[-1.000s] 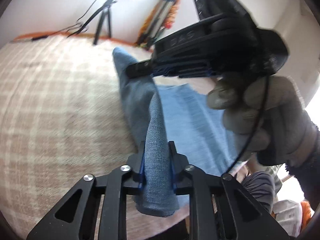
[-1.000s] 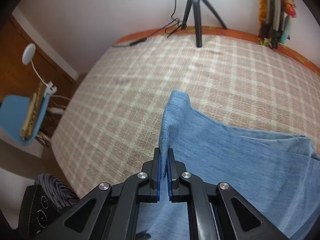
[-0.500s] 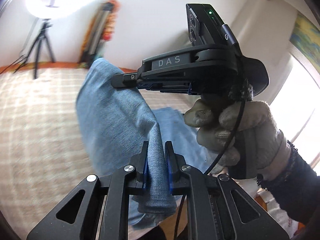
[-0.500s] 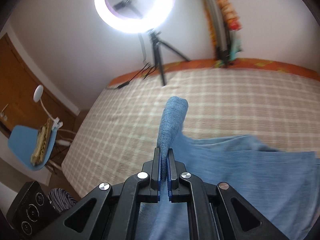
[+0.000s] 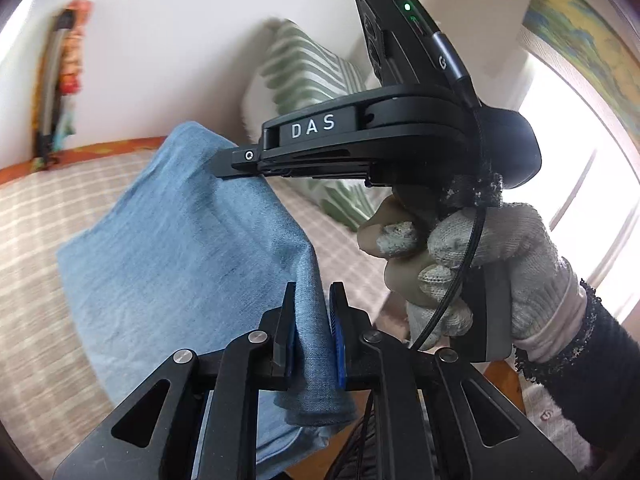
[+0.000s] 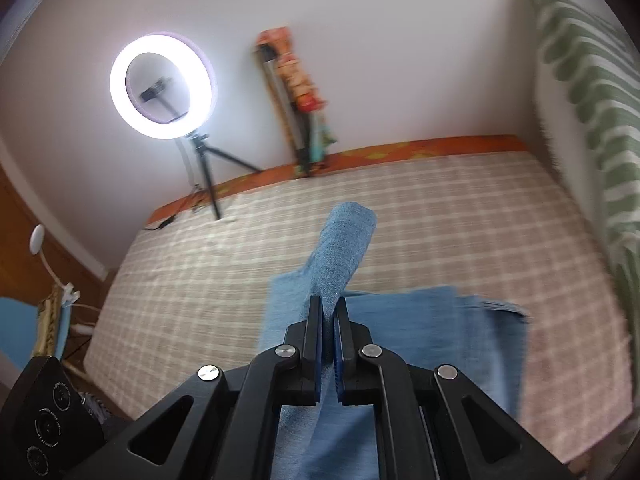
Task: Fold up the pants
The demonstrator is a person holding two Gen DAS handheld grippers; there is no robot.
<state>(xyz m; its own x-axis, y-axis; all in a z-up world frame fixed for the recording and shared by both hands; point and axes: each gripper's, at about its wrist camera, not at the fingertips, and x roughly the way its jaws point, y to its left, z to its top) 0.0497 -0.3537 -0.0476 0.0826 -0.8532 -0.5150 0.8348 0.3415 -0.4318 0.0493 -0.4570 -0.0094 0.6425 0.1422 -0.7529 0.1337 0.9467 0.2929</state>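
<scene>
Left wrist view is showing the left tongs (image 5: 314, 330) clamping a thick fold of the blue denim pants (image 5: 180, 264), while the right tongs (image 6: 329, 334) are pinching another woven fold. Held above the checked bed (image 6: 460, 216), the soft cloth is stretching lengthwise between both tongs, its remainder draping onto the bed near its front edge.

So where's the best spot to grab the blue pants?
Probably at an edge, as both grippers do now: the left gripper and right gripper each pinch a bunched fold of the blue pants. Limp cloth lifts evenly from two spread points; come in from the near side of the checked bed cover.
</scene>
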